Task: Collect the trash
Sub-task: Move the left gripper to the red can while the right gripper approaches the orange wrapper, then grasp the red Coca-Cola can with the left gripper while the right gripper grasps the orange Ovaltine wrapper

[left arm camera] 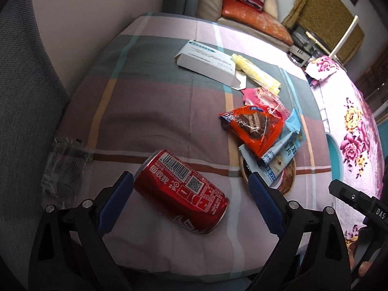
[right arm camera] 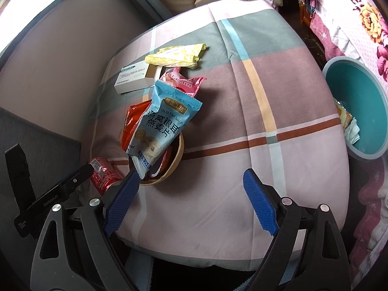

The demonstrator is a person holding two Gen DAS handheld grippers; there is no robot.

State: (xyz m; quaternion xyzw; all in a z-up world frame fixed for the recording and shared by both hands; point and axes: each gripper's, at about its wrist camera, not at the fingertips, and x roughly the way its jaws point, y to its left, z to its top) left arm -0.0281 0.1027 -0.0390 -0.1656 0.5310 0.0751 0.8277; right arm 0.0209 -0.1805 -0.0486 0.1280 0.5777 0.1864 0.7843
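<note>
- Trash lies scattered on a checked cloth covering a padded surface; whether that is a bench or a bed I cannot tell.
- The left gripper has its jaws spread wide on either side of a red can lying on its side, with neither pad visibly touching it.
- The right gripper also has its jaws spread and holds nothing; its left pad sits just beside a small round wooden dish.
- A light blue snack packet leans on the dish, overlapping an orange wrapper, with a pink wrapper behind.
- Further back lie a white carton and a yellow wrapper.
- A teal bin stands beside the cloth on the right and already holds some scraps, so I judge collection has started.
- Most pieces remain: can, three packets, carton, yellow wrapper.
</note>
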